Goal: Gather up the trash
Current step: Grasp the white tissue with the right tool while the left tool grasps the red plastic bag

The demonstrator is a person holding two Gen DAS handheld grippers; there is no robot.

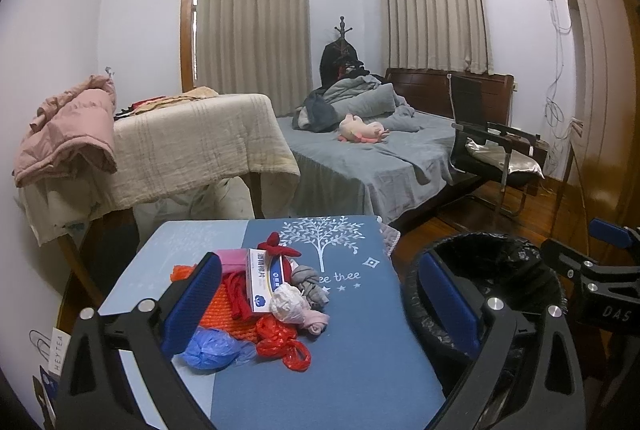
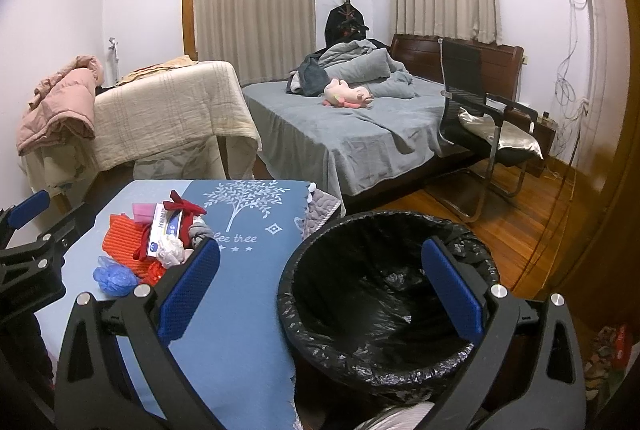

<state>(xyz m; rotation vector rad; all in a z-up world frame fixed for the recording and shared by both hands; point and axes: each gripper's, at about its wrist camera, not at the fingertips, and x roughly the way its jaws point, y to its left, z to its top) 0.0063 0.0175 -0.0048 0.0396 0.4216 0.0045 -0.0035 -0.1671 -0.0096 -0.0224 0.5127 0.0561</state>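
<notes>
A pile of trash lies on the blue table: a white and blue box, an orange mesh piece, red plastic bags, a blue bag, a white bag and grey cloth. The pile also shows in the right wrist view. A bin with a black liner stands right of the table. My left gripper is open and empty above the table, just right of the pile. My right gripper is open and empty over the bin's left rim.
Behind the table stand a cloth-covered table with a pink jacket, a bed with grey bedding and a pink plush toy, and a black chair. A wooden wardrobe fills the right side. A paper bag hangs at lower left.
</notes>
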